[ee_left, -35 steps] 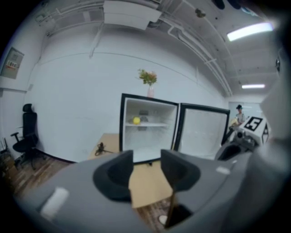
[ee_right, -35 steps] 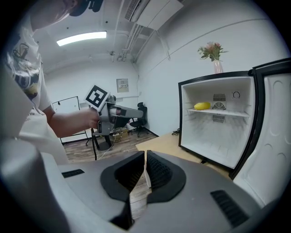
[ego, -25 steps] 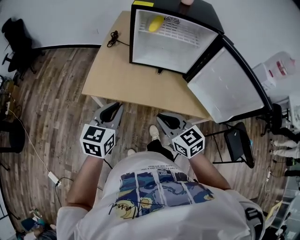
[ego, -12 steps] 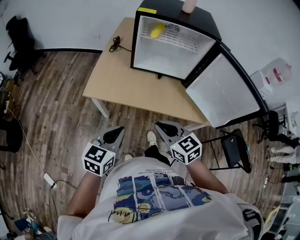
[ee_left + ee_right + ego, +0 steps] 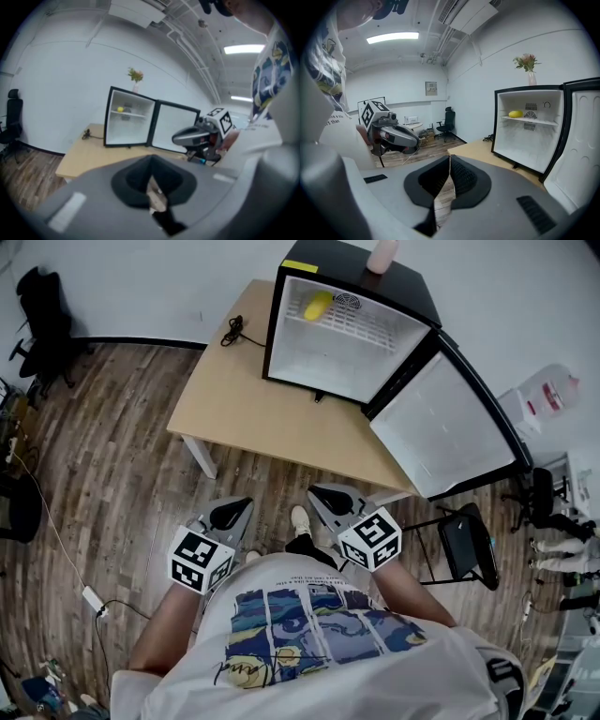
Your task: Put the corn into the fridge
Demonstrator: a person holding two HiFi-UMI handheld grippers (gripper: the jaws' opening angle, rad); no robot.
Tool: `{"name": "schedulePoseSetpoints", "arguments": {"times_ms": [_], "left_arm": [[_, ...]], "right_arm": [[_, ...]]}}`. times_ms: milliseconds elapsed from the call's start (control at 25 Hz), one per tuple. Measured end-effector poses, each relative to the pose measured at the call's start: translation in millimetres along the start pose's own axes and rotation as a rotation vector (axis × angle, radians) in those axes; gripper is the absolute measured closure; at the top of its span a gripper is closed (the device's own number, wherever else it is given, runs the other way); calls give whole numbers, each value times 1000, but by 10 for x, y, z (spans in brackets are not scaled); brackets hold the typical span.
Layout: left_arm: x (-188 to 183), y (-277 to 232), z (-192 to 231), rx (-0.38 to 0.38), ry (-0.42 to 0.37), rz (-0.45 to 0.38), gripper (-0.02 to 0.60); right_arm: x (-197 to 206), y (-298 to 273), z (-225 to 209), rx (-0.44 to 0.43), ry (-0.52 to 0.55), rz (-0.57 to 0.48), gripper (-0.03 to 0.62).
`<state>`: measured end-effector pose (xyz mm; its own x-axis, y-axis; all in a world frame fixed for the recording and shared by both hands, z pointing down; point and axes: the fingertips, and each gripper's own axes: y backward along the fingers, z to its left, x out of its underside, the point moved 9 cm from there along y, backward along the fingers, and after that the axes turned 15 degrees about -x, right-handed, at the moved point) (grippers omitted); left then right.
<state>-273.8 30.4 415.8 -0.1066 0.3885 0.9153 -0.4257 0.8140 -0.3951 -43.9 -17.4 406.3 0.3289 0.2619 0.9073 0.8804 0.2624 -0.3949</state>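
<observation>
The corn (image 5: 317,305) lies on the upper shelf (image 5: 366,322) inside the fridge (image 5: 361,261), at the shelf's left end, well apart from both grippers. The fridge stands at the far right of the tabletop (image 5: 246,404). Its door (image 5: 448,423) is swung wide open to the right, past the tabletop's edge. A vase (image 5: 381,254) stands on top of the fridge. A black cable (image 5: 229,321) lies on the tabletop just left of the fridge, by the far edge.

Nearer, off the tabletop and over the wood floor (image 5: 112,456), the person holds both grippers close to the body, side by side and pointing toward the tabletop. The left gripper (image 5: 240,506) has its jaws together with nothing between them; the left gripper view shows them meeting in a line. The right gripper (image 5: 322,493) has its jaws together too, with only a thin slit between the pads, and holds nothing.

An office chair (image 5: 39,306) stands at the far left by the wall. A second chair (image 5: 466,538) stands at the right, by the door's near corner.
</observation>
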Motion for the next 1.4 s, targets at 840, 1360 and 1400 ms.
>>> {"name": "schedulePoseSetpoints", "arguments": {"times_ms": [840,1360,1400], "left_arm": [[59,84,103,-7,19,9,572],[104,88,133,-10,31,14,572],[105,90,130,-10,32,14,572]], "right_arm": [[-52,-115,67,-9,33,9,582],[-41,-149,88,-15,37,22,582],[-38,-143,90,-13,36,23,582]]}}
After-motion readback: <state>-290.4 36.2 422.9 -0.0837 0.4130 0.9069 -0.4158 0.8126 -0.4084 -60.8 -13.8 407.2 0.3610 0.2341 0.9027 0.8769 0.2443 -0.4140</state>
